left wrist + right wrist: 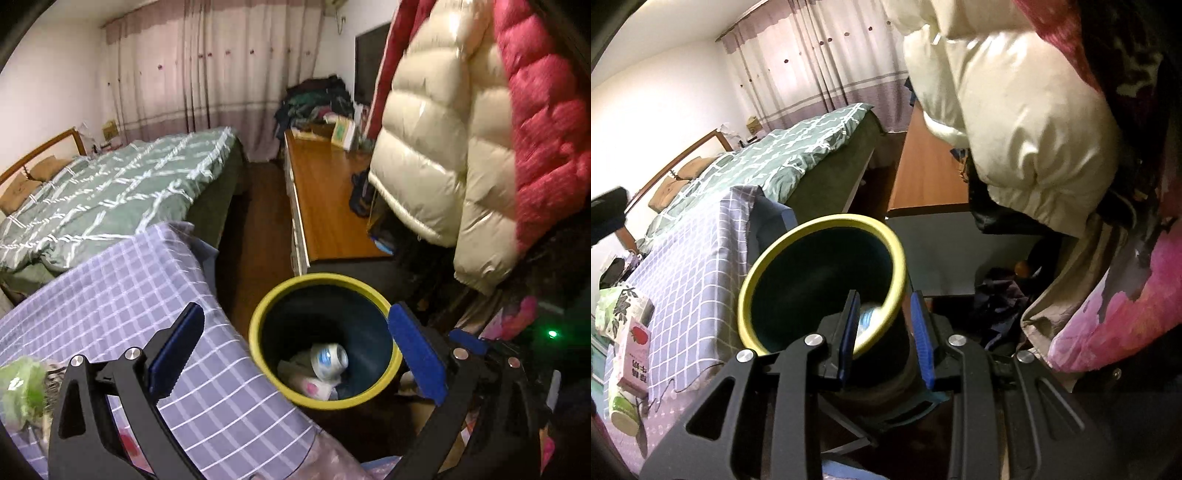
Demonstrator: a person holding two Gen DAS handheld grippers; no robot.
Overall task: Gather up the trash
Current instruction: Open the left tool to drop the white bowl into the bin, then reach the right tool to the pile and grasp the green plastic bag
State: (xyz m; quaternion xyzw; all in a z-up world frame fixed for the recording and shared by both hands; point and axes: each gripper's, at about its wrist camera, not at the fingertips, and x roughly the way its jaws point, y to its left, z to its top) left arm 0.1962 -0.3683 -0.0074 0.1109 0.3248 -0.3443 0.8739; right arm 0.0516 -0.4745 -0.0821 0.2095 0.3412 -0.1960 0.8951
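Now the left gripper point(295, 358) hangs with its blue pads spread wide and empty above the trash bin point(373, 397). The right gripper point(886, 336) pinches the bin's yellow rim point(812, 229) between its pads. Inside lie a crumpled white cup point(328, 360) and wrappers point(314, 387). A pink carton point(633, 354) waits on the checked tablecloth point(690, 266) beside.

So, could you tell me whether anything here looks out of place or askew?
Yes: the yellow-rimmed bin is tilted rather than upright, because the right gripper is clamped on its rim. On the checked tablecloth, the pink strawberry milk carton lies on its side. The left gripper is open and empty.
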